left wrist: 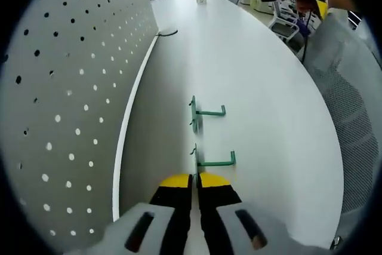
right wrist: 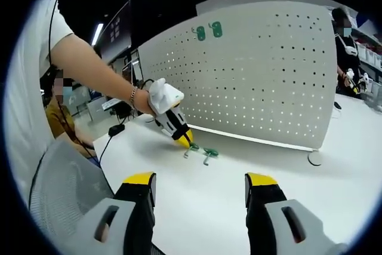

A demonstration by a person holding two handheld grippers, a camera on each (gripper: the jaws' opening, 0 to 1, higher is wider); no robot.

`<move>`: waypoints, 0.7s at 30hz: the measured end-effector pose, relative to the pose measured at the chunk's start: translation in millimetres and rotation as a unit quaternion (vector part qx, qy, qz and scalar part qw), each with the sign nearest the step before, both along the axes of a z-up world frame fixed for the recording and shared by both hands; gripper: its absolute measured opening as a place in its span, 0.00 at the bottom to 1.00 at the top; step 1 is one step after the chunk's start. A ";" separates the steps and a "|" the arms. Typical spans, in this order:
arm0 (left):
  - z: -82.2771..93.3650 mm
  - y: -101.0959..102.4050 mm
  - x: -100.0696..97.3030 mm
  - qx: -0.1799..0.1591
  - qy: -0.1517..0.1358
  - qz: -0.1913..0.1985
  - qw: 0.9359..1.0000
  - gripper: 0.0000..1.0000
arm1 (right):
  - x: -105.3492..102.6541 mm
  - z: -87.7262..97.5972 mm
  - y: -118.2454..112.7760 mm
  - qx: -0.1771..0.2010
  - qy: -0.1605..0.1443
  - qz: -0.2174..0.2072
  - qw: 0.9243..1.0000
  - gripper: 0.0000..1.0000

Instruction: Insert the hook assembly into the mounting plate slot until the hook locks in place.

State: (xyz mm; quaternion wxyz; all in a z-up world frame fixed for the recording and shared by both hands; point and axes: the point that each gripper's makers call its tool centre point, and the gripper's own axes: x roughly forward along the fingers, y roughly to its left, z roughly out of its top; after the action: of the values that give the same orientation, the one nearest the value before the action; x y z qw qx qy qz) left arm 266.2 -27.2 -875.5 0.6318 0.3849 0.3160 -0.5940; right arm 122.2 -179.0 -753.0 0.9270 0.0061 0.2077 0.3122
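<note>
White bench (left wrist: 262, 88) ran long and curved, carrying everything; grey mesh chair back (left wrist: 352, 123) stood at its edge in the left gripper view; a second mesh chair back (right wrist: 62, 189) sat low in the right gripper view.

White pegboard (right wrist: 256, 70) stood upright on the bench, dotted with holes; in the left gripper view the pegboard (left wrist: 71, 88) rose just beside the left gripper; two green pieces (right wrist: 208, 30) hung near its top edge, too small to identify further.

A person's bare arm (right wrist: 89, 64) reached in and held the left gripper (right wrist: 186, 140); a bracelet showed at the wrist.

Left gripper (left wrist: 195, 178): yellow-tipped fingers pressed together, only a thin slit between them, tips down at the bench, close against the near green hook (left wrist: 215, 160); whether they pinched its end could not be told.

Right gripper (right wrist: 200, 178): fingers spread wide, nothing between them, held above the bench, well apart from the hooks.

Two green hooks lay flat on the bench near the foot of the pegboard; the far green hook (left wrist: 206, 111) lay just beyond the near one, the two parallel, not touching; in the right gripper view they showed as a small green cluster (right wrist: 203, 152) at the left gripper's tips.

A black cable (left wrist: 167, 32) lay further along the bench.
</note>
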 end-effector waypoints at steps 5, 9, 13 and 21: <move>11.3 -2.3 4.0 -0.024 -0.012 0.011 1.000 0.03 | 0.3 0.4 0.0 0.000 -0.001 -0.001 1.000 0.58; 17.7 -2.5 6.2 -0.034 -0.024 0.012 0.999 0.03 | 0.4 -1.7 0.5 -0.001 0.002 0.000 1.000 0.58; 26.7 -4.7 6.4 -0.049 -0.035 0.016 0.998 0.03 | 1.8 -0.7 0.1 -0.003 0.001 -0.001 1.000 0.59; 42.7 -7.8 9.1 -0.078 -0.050 0.034 0.995 0.03 | 2.7 1.9 5.0 -0.012 -0.009 0.012 1.000 0.60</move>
State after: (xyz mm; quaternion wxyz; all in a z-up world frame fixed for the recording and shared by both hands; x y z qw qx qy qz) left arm 275.3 -35.0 -832.8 0.6947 0.3526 0.2502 -0.5748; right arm 124.8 -174.0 -751.1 0.9251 -0.0105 0.2037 0.3204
